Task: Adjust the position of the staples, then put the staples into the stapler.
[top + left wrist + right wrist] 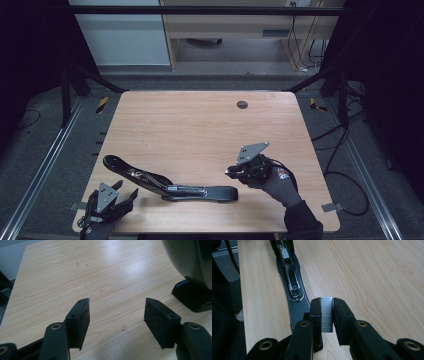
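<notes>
A black stapler [170, 186] lies swung open flat near the table's front edge, its metal staple channel [291, 277] facing up. My right gripper [231, 171] hovers just right of the stapler's base end and is shut on a silver strip of staples [327, 315], which stands upright between the pads of the right gripper [327, 301]. My left gripper [126, 190] sits at the front left corner, just left of the stapler, open with nothing between its pads [82, 322]. In the left gripper view [116, 307] the stapler's black body [192, 297] looms at the right.
The wooden table [200, 130] has a round dark grommet [242, 104] near its far edge. Black frame posts flank the table, and cables [345, 150] trail on the floor to the right. A gloved hand [280, 182] holds the right gripper.
</notes>
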`<state>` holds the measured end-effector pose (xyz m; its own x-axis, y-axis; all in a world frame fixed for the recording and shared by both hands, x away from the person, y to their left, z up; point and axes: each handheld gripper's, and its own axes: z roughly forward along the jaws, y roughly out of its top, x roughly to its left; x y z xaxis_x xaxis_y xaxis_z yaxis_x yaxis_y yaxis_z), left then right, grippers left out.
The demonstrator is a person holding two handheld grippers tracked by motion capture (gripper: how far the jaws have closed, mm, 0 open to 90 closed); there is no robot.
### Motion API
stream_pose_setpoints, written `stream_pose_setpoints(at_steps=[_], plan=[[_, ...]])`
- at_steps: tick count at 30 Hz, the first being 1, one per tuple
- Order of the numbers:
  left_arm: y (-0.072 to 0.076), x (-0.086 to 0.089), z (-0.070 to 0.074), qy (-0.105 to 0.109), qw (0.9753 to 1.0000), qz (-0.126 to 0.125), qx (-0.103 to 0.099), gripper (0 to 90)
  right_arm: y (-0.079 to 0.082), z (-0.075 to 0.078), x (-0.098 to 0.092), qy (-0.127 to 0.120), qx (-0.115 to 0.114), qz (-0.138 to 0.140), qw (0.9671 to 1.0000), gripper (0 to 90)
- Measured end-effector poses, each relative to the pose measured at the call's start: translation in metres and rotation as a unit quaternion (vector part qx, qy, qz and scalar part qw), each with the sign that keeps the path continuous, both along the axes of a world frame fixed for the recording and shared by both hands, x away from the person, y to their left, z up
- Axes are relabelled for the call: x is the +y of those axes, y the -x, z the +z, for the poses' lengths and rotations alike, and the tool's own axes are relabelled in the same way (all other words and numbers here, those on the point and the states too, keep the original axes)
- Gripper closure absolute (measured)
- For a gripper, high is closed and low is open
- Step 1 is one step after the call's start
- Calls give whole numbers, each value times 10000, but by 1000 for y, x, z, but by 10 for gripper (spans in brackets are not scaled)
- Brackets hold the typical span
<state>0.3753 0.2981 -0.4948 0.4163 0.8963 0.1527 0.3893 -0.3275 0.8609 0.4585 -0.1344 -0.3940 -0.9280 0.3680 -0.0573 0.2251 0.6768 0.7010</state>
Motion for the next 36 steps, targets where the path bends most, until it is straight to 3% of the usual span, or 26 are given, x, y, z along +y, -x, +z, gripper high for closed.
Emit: stream_pose_setpoints(at_steps=[14, 36], plan=[[0, 0, 0, 15, 10000, -8, 15, 368, -1, 6, 21, 121, -23, 429, 9990, 780], [-1, 1, 0, 42, 10000, 49, 30, 368, -6, -4, 57, 204, 54, 879, 9959, 780]])
